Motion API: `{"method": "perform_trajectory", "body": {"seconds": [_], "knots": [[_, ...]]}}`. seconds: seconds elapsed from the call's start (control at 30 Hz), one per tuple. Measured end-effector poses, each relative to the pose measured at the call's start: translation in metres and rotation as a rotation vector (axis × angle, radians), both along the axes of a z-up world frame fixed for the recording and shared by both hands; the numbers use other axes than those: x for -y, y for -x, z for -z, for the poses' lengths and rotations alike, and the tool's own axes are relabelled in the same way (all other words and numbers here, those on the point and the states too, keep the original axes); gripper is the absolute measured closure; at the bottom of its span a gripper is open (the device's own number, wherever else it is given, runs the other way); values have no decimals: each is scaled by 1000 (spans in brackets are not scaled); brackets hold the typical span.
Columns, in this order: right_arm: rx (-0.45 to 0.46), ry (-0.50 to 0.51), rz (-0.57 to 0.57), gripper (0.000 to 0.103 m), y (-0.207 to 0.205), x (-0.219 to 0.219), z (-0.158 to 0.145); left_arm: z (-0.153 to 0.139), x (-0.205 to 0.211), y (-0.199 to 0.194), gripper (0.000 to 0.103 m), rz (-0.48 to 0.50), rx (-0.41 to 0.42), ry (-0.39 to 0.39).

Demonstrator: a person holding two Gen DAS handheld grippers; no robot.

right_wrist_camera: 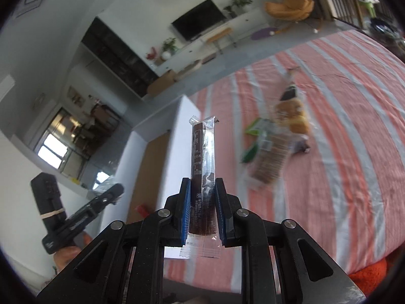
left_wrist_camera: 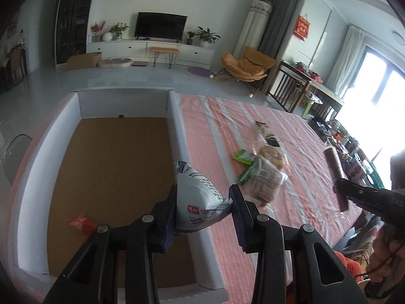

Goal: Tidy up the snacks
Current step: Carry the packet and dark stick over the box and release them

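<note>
White-walled box (left_wrist_camera: 174, 116) at our tablecloth's (left_wrist_camera: 298, 131) left edge, left gripper (left_wrist_camera: 203, 209) clamping white snack bag (left_wrist_camera: 200, 197) over its right wall, right gripper (right_wrist_camera: 201, 209) pinching brown snack stick (right_wrist_camera: 202, 167) upright.

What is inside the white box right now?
Inside the white box, a small red packet lies on the brown floor. The left gripper and its white snack bag hide the near right corner.

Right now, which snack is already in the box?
Only the small red packet, lying on the brown floor of the white box. The white pouch and brown stick are held in jaws; the rest lie on the striped cloth.
</note>
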State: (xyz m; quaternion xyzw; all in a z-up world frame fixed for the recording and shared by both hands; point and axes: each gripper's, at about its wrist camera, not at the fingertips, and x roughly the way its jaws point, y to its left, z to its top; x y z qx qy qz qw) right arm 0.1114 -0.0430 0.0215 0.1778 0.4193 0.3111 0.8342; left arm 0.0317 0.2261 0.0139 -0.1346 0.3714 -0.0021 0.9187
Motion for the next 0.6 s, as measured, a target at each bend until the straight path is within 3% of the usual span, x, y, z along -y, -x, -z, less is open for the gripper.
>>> {"method": "perform_trajectory", "body": {"seconds": [0.13,0.23,0.5,0.57,0.6], "knots": [[27,14,-143,84,8,-70,-9,18,-44,7,65,-110,-46,-22],[41,58,-212,84,12,-111,0,35,-67,12,65,-172,-81,-40],[32,96,-338,83,18,-182,27,62,-96,19,64,-259,-130,-62],[31,106,-331,76,18,-189,34,66,-99,17,62,-287,-146,-67],[29,113,-332,62,18,-191,38,68,-100,16,53,-305,-154,-77]]}}
